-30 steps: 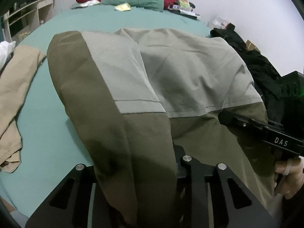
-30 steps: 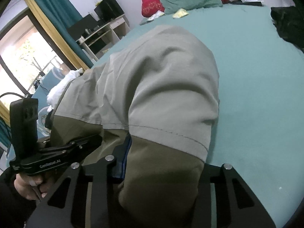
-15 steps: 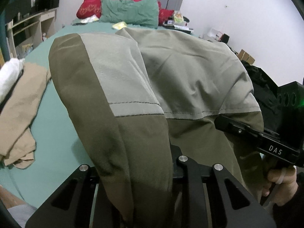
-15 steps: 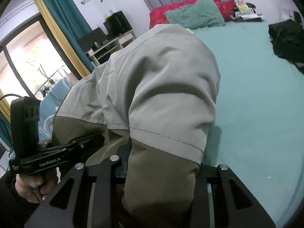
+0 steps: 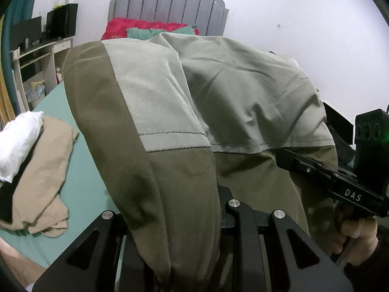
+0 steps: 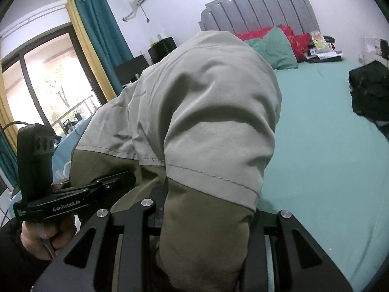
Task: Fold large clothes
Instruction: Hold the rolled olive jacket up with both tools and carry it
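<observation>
A large two-tone garment (image 5: 218, 92), light grey-green above and dark olive at the hem, hangs lifted above the teal bed (image 5: 82, 160). My left gripper (image 5: 184, 233) is shut on its olive edge; cloth drapes over the fingers and hides them. My right gripper (image 6: 206, 223) is shut on the other olive corner of the same garment (image 6: 206, 112), its fingers also covered. Each view shows the other gripper: the right one in the left wrist view (image 5: 340, 185), the left one in the right wrist view (image 6: 73, 197).
A beige garment (image 5: 41, 177) with a white cloth (image 5: 17, 143) lies at the bed's left edge. A black clothes pile (image 6: 369, 90) lies on the right side. Red and green pillows (image 6: 277, 46) sit at the grey headboard (image 6: 257, 7). Shelves (image 5: 39, 56) stand at the left.
Both grippers have risen and tilted up with the garment. It now hangs higher off the bed, and the headboard and walls have come into view.
</observation>
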Motion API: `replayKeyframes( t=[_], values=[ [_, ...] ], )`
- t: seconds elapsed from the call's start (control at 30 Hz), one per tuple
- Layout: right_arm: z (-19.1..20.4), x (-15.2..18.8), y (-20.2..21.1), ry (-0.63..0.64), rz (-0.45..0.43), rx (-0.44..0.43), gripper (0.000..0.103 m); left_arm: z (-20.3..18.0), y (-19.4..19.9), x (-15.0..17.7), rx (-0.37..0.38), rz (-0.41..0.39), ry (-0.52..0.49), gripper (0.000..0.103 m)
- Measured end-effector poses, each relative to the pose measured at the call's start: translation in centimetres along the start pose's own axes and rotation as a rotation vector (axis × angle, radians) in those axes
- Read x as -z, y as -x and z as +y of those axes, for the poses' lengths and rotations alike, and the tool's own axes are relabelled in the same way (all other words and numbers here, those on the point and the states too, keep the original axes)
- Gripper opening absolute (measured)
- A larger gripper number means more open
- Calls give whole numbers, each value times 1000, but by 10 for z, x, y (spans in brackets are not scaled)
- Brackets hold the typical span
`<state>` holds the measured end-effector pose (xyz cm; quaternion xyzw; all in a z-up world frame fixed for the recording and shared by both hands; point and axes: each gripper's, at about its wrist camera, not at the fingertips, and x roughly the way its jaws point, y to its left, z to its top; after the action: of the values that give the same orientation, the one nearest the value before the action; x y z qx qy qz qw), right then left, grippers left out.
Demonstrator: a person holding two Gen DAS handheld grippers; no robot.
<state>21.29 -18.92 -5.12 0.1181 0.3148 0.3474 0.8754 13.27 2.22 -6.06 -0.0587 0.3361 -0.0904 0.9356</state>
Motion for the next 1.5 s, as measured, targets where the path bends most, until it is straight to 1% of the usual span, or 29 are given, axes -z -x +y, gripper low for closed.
replayKeyframes(
  t=[0.2, 0.4, 0.63, 0.83, 1.0, 1.2, 1.37, 1.43, 1.5],
  values=[
    [19, -9, -10, 28, -13, -2, 30, 21, 10, -5, 6, -35, 11, 23],
    [45, -16, -28, 56, -11, -14, 29, 52, 18, -6, -1, -59, 41, 23],
    [75, -23, -57, 77, -12, -52, 29, 101, 27, -17, -33, -82, 63, 23],
    [97, -29, -89, 91, 3, -89, 29, 141, 31, -18, -67, -94, 98, 23],
    [108, -28, -117, 89, 34, -114, 29, 170, 23, -20, -86, -84, 122, 23],
    [107, -29, -151, 79, 85, -129, 29, 207, 6, -22, -92, -57, 155, 23],
    [97, -32, -175, 40, 106, -133, 29, 228, -14, -31, -73, -23, 164, 23],
    [88, -33, -186, 14, 116, -134, 29, 236, -31, -40, -68, -1, 160, 23],
    [76, -33, -198, -12, 134, -126, 29, 239, -47, -42, -66, 27, 163, 24]
  ],
)
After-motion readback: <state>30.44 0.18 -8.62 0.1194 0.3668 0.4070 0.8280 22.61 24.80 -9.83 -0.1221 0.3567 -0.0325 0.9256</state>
